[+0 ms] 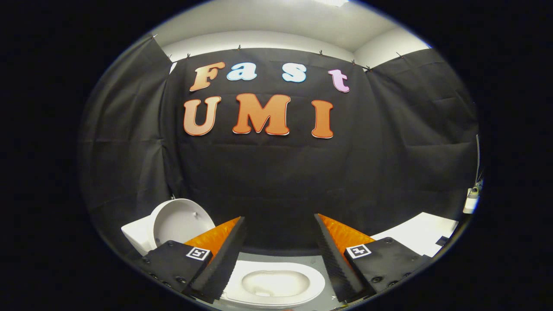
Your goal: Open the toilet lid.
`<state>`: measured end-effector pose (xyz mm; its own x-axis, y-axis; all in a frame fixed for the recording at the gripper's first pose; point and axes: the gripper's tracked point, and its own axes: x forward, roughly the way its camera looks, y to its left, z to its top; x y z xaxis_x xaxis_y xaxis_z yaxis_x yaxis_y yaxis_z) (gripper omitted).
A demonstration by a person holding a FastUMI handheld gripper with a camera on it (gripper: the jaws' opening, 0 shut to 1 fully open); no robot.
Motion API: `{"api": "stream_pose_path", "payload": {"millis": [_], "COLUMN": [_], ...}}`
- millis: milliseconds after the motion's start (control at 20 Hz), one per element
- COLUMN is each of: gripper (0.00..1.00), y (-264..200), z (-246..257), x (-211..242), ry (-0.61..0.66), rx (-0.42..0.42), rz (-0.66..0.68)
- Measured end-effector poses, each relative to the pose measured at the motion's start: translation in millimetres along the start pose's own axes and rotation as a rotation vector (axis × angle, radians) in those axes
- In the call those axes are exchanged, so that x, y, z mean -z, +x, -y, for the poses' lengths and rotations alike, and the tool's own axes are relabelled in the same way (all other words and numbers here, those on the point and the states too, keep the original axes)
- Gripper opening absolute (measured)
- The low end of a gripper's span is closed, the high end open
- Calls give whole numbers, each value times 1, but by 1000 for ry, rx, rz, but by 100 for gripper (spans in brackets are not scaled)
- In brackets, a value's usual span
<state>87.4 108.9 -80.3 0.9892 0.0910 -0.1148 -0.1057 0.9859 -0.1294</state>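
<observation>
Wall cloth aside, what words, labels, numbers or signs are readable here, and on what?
No readable words or numbers.
Square markers on the open gripper: black-and-white code patterns, no letters.
Toilet bowl seen between the jaws, and the raised lid just left of them: plain white.
White device by the cloth: too small to tell.

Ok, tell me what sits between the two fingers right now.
In the gripper view the fingers stand open and apart, holding nothing. Between them lies the white toilet bowl, open, with grey floor beyond it.
</observation>
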Motion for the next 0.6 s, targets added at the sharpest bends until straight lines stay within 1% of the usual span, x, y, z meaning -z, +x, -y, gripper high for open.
{"api": "stream_pose_path", "payload": {"millis": [150,250,350,600], "gripper": [98,98,98,98], "y": [0,-1,-2,-4], "z": [25,43,55,76], "x": [-28,-39,-42,-40], "ry": [39,48,41,35], "rx": [36,68,86,101], "rz": [28,41,43,25]}}
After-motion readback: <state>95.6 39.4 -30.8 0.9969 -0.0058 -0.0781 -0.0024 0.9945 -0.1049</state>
